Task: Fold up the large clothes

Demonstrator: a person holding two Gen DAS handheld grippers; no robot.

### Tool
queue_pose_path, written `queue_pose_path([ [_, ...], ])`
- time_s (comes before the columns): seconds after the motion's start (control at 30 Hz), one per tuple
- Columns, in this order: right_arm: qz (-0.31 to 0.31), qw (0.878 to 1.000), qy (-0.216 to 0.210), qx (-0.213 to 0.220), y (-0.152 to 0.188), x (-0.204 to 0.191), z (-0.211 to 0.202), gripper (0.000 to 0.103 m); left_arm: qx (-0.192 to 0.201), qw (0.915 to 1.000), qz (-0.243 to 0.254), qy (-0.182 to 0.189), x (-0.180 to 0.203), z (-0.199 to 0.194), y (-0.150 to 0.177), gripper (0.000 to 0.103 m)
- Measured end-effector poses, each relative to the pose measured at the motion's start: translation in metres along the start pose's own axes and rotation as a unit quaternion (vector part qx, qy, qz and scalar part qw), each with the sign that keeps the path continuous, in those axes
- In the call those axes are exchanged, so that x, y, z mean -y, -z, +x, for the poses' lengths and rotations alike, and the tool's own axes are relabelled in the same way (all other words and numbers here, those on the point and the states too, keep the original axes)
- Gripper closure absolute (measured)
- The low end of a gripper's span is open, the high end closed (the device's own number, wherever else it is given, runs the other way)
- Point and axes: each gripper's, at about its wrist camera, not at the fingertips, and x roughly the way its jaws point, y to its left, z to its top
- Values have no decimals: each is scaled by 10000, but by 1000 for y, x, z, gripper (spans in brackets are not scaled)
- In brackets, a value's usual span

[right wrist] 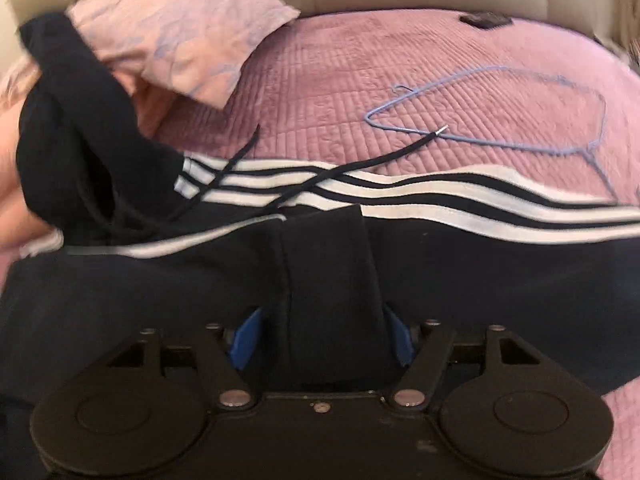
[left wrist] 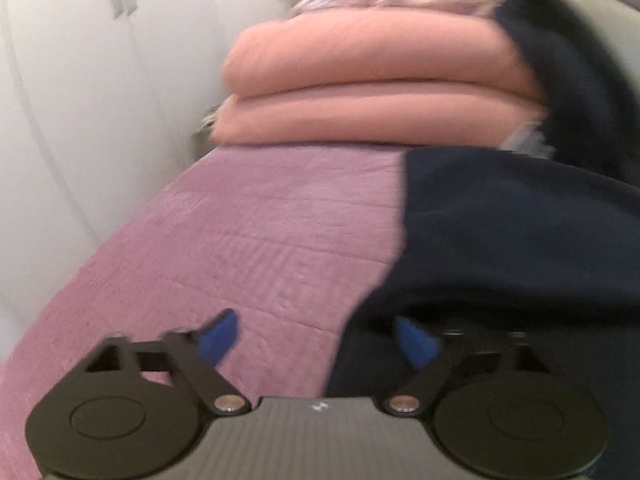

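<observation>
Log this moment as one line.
left gripper: open, at hoodie edge | right gripper: around a hoodie fold, grip unclear | hanger: on bedspread beyond hoodie

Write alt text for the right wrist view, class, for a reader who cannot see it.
The right gripper has a fold of a navy hoodie between its blue fingers; the hoodie lies across a pink quilted bedspread, white sleeve stripes showing. Beyond it lie a blue wire hanger and a pink pillow.

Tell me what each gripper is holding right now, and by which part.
The right gripper has a bunched fold of the navy hoodie between its fingers. The left gripper is open, with the hoodie's edge between its fingers, not pinched.
</observation>
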Motion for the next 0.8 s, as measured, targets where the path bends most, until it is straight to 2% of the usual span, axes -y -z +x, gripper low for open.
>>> queue_pose_path([
  [0.03,-91,9997,160,169,-1,-4,-7,24,277,9993,212,127,4,-17,0,24],
  [0.1,-187,9975,156,662,-3,-12,-24,24,1078,9915,687,253,20,-50,-7,0],
  [0.13,-208,9955,37,920,-7,-19,-33,24,1255,9883,794,361,28,-56,-16,0],
  [0.17,-228,9937,-168,1084,-11,-28,-38,22,1214,9873,861,560,36,-57,-27,0],
  [0.2,-318,9920,-493,1119,-15,-39,-35,20,1006,9869,885,898,43,-51,-39,0],
  [0.23,-488,9907,-829,962,-20,-52,-28,20,588,9855,867,1336,49,-38,-53,0],
  [0.3,-632,9892,-1280,330,-28,-75,-1,21,-395,9773,543,2011,55,-2,-69,3],
  [0.37,-551,9906,-1232,-228,-30,-85,28,21,-1109,9701,82,2156,52,31,-72,4],
  [0.4,-568,9920,-1090,-298,-28,-83,38,22,-1457,9660,-91,2132,49,46,-70,4],
  [0.43,-628,9923,-1052,-181,-28,-78,41,24,-1791,9620,-272,2042,43,60,-66,5],
  [0.5,-661,9936,-916,8,-28,-61,39,25,-1711,9613,-270,2144,33,60,-60,5],
  [0.53,-614,9944,-855,26,-29,-52,38,38,-1732,9625,-81,2086,34,56,-58,5],
  [0.57,-573,9938,-954,21,-28,-42,37,46,-1775,9633,98,2010,36,54,-57,5],
  [0.63,-520,9916,-1185,-17,-29,-24,37,72,-1851,9645,267,1863,41,48,-55,4],
  [0.7,-159,9912,-1306,-111,-35,-9,37,80,-2064,9623,203,1759,43,45,-60,3],
  [0.77,183,9899,-1394,-158,-39,0,31,78,-2285,9578,105,1741,47,33,-66,3],
  [0.8,240,9901,-1381,-84,-38,1,22,60,-2368,9548,49,1798,48,30,-69,3],
])
